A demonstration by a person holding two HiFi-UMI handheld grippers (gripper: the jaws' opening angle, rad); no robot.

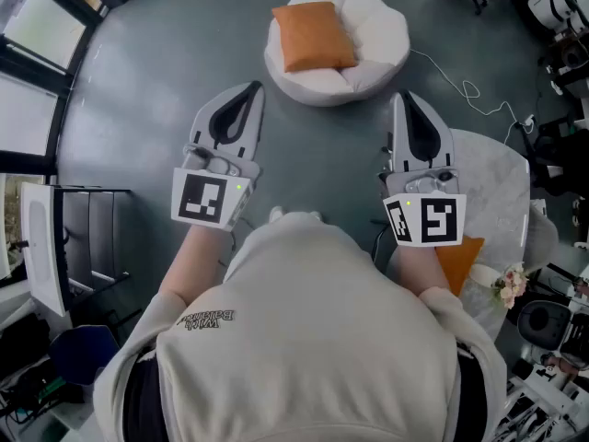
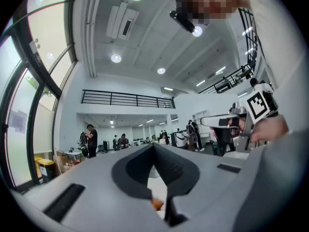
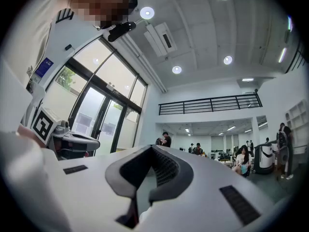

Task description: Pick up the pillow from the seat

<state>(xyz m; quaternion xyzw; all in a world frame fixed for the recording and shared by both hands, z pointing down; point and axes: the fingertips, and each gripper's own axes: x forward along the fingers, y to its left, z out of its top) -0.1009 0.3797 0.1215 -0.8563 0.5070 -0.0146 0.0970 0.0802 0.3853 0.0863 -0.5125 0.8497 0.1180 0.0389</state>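
Note:
An orange pillow point(image 1: 313, 35) lies on a round white cushioned seat point(image 1: 377, 40) on the grey floor, ahead of me in the head view. My left gripper point(image 1: 256, 87) is held level in front of my chest, shut and empty, well short of the seat. My right gripper point(image 1: 401, 97) is beside it, also shut and empty, tipped slightly upward. In the left gripper view my left gripper point(image 2: 154, 145) has its jaws together, and a sliver of the orange pillow point(image 2: 157, 203) shows through the gap. My right gripper point(image 3: 152, 148) faces the open hall in the right gripper view.
A white cable point(image 1: 465, 88) snakes over the floor right of the seat. A round marble table point(image 1: 497, 178) stands at my right with another orange cushion point(image 1: 457, 261) and flowers point(image 1: 509, 284). Glass walls and a rack point(image 1: 87, 238) are on the left. Several people point(image 2: 91, 139) stand far off.

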